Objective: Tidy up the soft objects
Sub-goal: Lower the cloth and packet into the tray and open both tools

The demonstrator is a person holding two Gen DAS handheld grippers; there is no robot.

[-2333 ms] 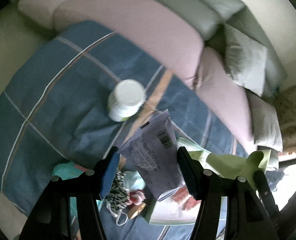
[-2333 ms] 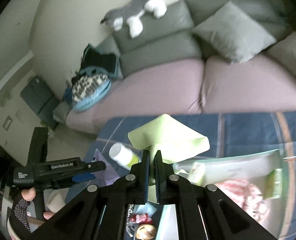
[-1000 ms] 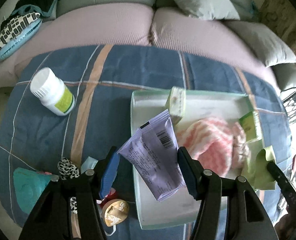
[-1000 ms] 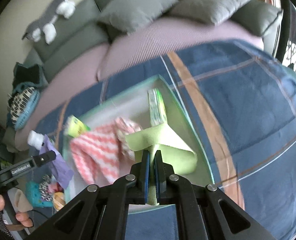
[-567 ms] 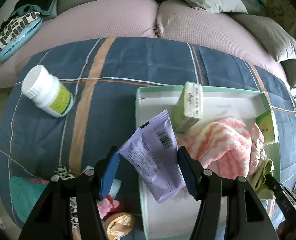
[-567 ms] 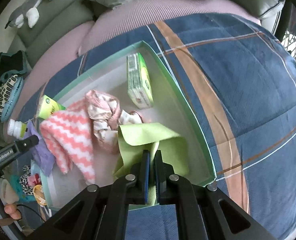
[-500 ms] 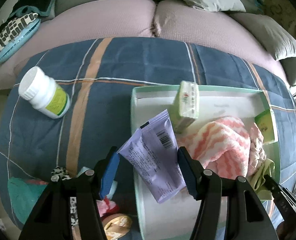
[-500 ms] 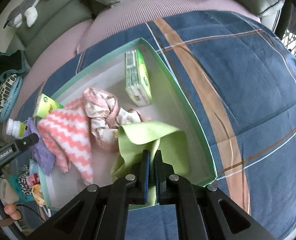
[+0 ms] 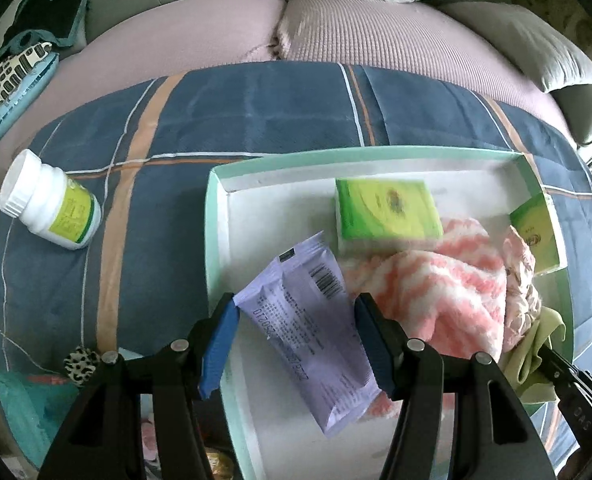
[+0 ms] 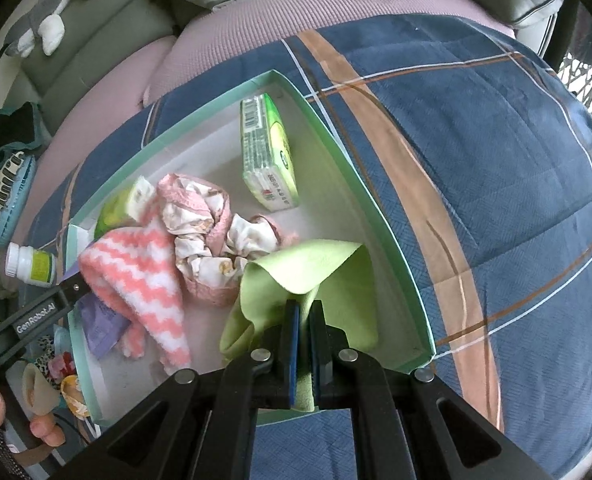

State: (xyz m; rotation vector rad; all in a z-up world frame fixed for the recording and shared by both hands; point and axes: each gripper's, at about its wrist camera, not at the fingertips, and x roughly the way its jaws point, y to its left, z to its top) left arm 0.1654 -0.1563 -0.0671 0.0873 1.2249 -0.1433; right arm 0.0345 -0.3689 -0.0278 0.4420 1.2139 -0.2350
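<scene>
A mint-rimmed white tray (image 9: 216,216) (image 10: 375,216) lies on a blue plaid blanket. It holds a pink-and-white zigzag cloth (image 9: 447,296) (image 10: 136,268), a crumpled pink printed cloth (image 10: 204,216), a green tissue pack (image 9: 387,208) (image 10: 268,160) and a small green box (image 9: 535,232). My left gripper (image 9: 296,320) is shut on a purple packet (image 9: 311,340), held over the tray's left part. My right gripper (image 10: 304,308) is shut on a green cloth (image 10: 303,264) that rests inside the tray's near corner.
A white pill bottle (image 9: 48,204) lies on the blanket left of the tray. Small items, a leopard-print scrunchie (image 9: 80,360) and a teal pouch (image 9: 28,408), lie at the near left. A pink sofa with grey pillows (image 9: 515,36) runs behind.
Both grippers have come lower over the tray. The green cloth has sunk into the tray's corner. The purple packet now hangs over the tray's inside. The green tissue pack has tipped flat.
</scene>
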